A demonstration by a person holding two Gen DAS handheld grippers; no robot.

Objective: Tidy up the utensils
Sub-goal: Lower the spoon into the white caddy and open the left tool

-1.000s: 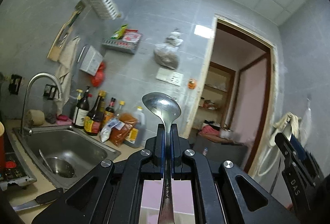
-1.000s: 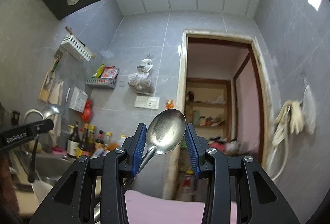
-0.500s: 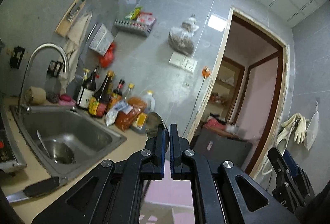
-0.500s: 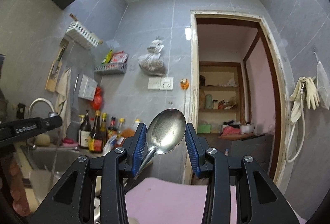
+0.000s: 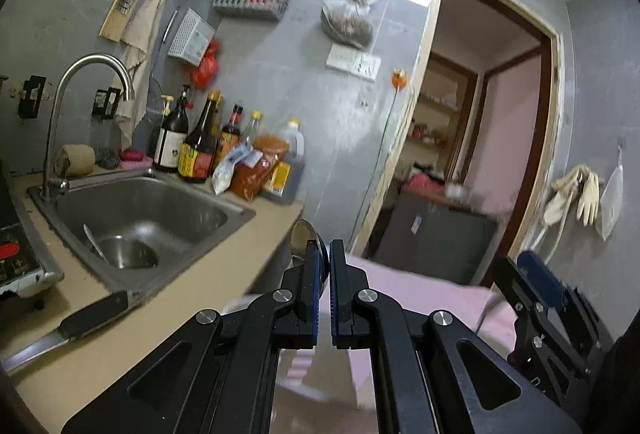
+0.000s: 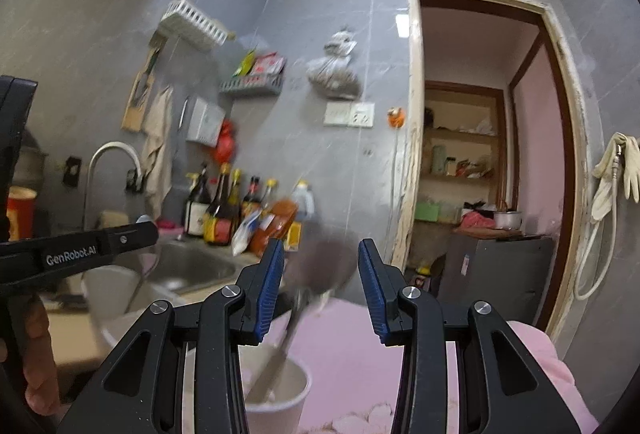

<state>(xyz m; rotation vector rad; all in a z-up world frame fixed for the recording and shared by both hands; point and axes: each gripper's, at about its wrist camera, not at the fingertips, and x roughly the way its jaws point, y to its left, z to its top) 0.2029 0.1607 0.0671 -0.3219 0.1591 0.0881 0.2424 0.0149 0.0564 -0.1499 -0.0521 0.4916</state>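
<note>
My right gripper (image 6: 320,266) is open. A blurred metal spoon (image 6: 320,270) stands between and below its fingers, its handle down in a white cup (image 6: 278,394) on the pink cloth (image 6: 360,354). My left gripper (image 5: 324,262) has its jaws nearly closed. A second spoon's bowl (image 5: 302,240) shows just left of and behind its fingertips; whether they still pinch it is unclear. The left gripper shows at the left of the right wrist view (image 6: 80,250), the right gripper at the right of the left wrist view (image 5: 536,298).
A steel sink (image 5: 136,210) with a faucet (image 5: 80,106) and a ladle inside sits left. A black-handled knife (image 5: 80,318) lies on the beige counter. Sauce bottles (image 5: 200,150) line the wall. An open doorway (image 5: 480,154) is right.
Both grippers tilted down toward the pink cloth. The right gripper opened and let its spoon drop into the white cup. The left spoon slid low, only its bowl showing by the fingertips.
</note>
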